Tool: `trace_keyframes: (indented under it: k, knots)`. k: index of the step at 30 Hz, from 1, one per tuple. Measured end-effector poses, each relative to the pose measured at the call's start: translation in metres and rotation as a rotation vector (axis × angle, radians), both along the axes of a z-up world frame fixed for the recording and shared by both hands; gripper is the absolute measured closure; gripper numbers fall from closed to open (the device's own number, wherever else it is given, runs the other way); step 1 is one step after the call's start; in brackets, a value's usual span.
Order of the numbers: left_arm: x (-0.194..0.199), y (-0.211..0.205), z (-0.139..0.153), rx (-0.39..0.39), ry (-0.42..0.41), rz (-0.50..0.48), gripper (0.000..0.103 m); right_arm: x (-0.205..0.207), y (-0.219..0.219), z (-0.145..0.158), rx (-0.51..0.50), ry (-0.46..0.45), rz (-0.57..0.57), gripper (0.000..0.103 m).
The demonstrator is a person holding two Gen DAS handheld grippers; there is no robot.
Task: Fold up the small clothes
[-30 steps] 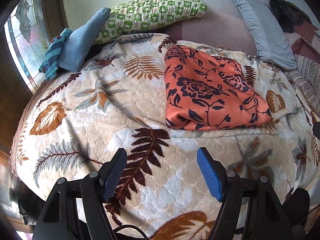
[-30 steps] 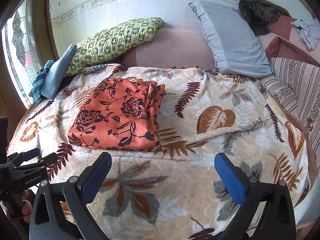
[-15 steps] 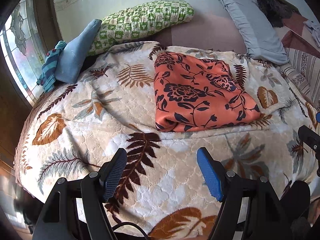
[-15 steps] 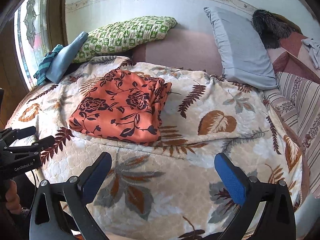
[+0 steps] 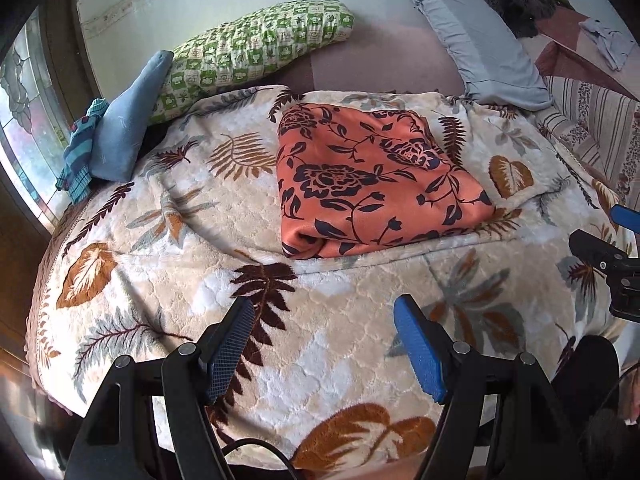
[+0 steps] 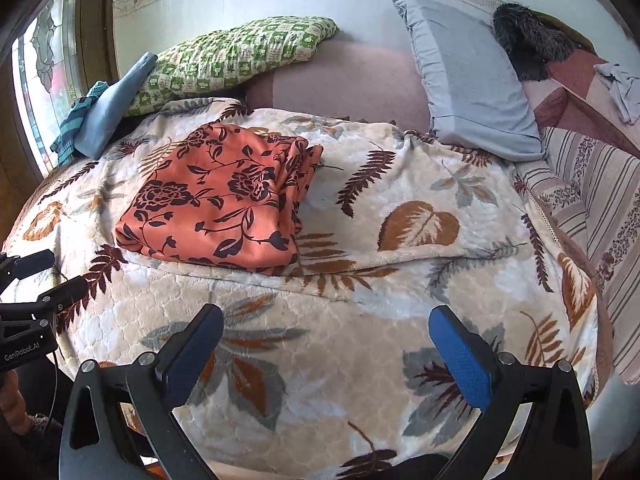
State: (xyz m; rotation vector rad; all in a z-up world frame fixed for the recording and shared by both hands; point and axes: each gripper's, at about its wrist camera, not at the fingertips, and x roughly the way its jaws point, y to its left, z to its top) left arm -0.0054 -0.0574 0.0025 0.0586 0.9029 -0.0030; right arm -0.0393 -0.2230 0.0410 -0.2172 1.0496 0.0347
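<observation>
The orange floral garment (image 5: 372, 184) lay folded into a thick rectangle on the leaf-patterned blanket (image 5: 168, 240) that covered the bed, toward the far half of it and well short of the pillows. In the right wrist view it sat left of centre (image 6: 224, 200), its layered edges stacked on the right side. The left gripper (image 5: 324, 344) hung over the near edge of the blanket with its jaws spread and nothing between them — the right gripper (image 6: 326, 348) was the same, jaws released and apart from the cloth. Behind the garment, a green checked pillow (image 5: 252, 48) and a grey-blue pillow (image 6: 472, 76) leaned against the wall. A blue cushion (image 5: 128, 120) rested by the window.
</observation>
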Motion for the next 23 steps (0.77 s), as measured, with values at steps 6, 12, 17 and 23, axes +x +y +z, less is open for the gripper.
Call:
trace_keyframes:
  k: [6, 12, 17, 23]
  knots:
    - [0.0011, -0.0025, -0.0018, -0.003, 0.017, -0.011, 0.031, 0.0010, -0.0004, -0.0024, -0.006, 0.008, -0.008, 0.000]
    - [-0.0026, -0.0054, 0.0049, 0.021, -0.032, -0.022, 0.031, 0.0034, -0.0031, -0.0049, -0.012, 0.017, -0.019, 0.000]
    - [-0.0036, -0.0076, 0.0046, 0.027, -0.027, -0.027, 0.031, 0.0036, -0.0026, -0.0045, -0.032, 0.010, -0.026, 0.000]
    - [-0.0008, -0.0060, 0.0036, 0.037, -0.009, -0.028, 0.031, 0.0041, -0.0023, -0.0033, -0.050, 0.000, -0.026, 0.000]
